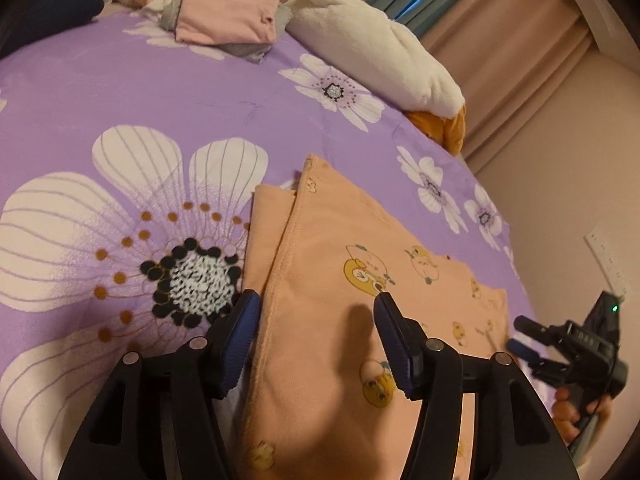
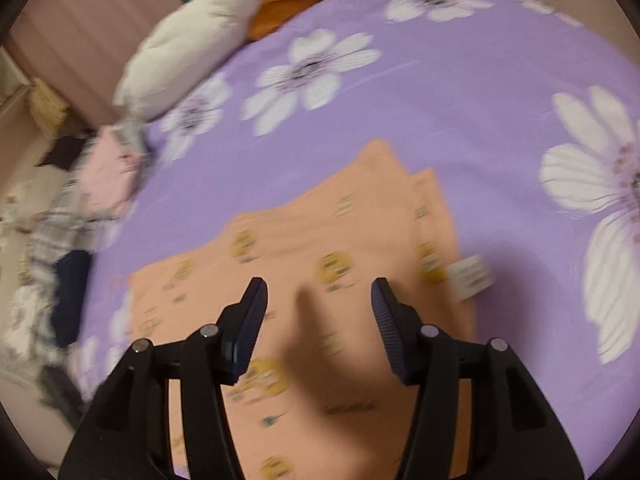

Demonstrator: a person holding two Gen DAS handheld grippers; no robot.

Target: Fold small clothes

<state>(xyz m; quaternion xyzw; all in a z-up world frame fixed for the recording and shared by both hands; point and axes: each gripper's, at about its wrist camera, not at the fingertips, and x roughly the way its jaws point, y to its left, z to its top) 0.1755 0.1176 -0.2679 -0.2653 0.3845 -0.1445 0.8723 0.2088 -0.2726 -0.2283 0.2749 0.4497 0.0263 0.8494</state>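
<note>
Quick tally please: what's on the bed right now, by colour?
Orange printed garment, laid flat: 1
Pink folded garment: 1
Grey item under the pink one: 1
White plush with orange part: 1
Total: 4
Both tongs, left and right, are open and hold nothing.

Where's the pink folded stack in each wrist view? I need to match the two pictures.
Left wrist: pink stack at top centre-left, on the far end of the bedspread.
Right wrist: pink stack at the left edge, blurred.
Shared landmark: the white plush lies beside it in both.
</note>
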